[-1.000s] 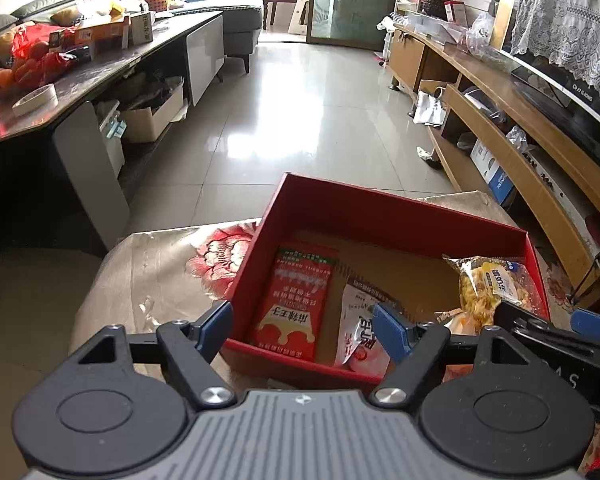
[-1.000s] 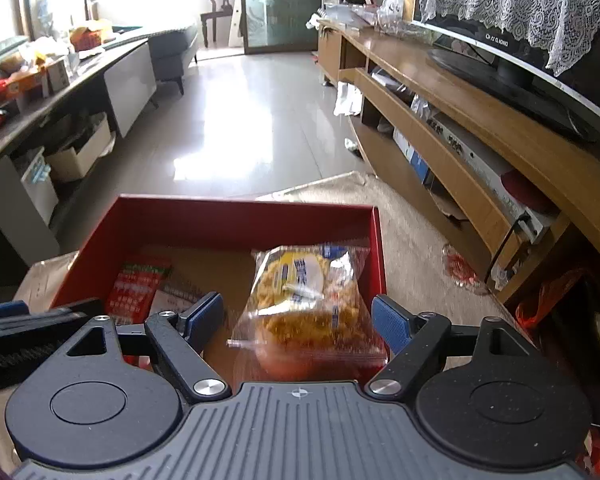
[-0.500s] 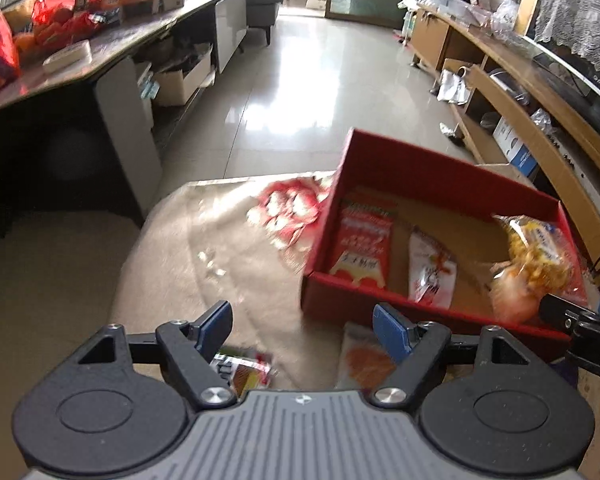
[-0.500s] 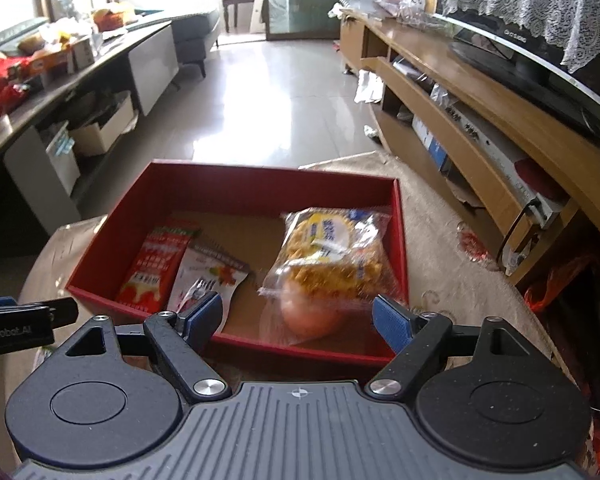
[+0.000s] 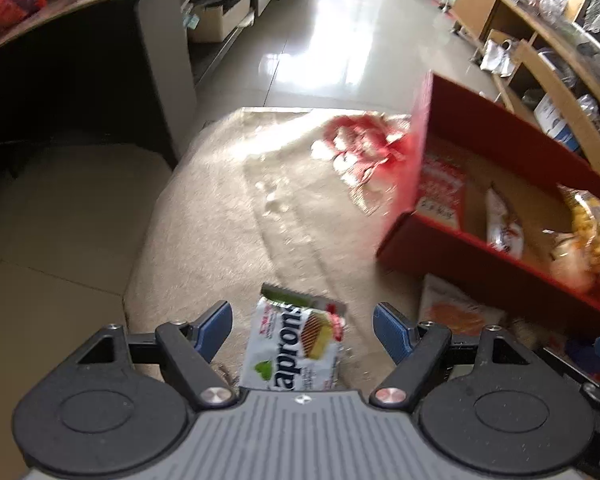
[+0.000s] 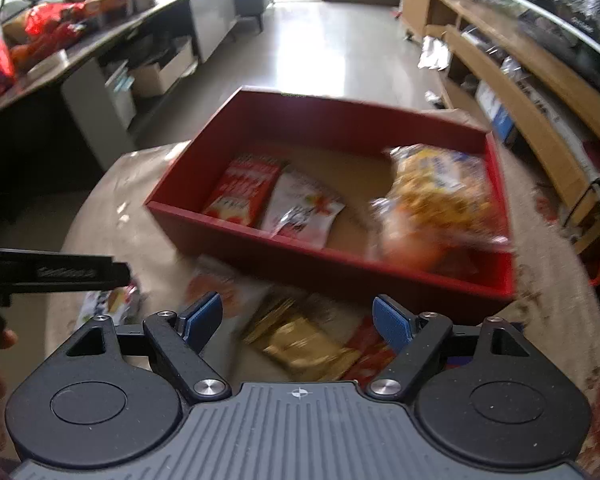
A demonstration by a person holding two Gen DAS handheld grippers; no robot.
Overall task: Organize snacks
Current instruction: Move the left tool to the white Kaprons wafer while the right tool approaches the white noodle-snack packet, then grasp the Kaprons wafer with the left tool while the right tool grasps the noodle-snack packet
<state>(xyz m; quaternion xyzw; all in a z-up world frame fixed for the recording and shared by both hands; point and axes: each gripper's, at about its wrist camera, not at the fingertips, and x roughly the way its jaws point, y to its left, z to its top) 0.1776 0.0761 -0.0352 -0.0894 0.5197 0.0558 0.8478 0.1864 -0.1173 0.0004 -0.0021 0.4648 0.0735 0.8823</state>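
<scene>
White wafer packet [image 5: 294, 342] lies on the beige tablecloth [image 5: 220, 216], between the spread jaws of the left gripper [image 5: 302, 326], untouched, near the red box [image 6: 384, 266]. A gold packet [image 6: 300, 340] lies just before the box, between the parted jaws of the right gripper [image 6: 298, 316], not gripped.

Box [image 6: 332, 268] on desk [image 5: 220, 216] — three packets inside; wafer pack [image 5: 296, 344] left of it, foil packet [image 6: 300, 340] in front.
</scene>
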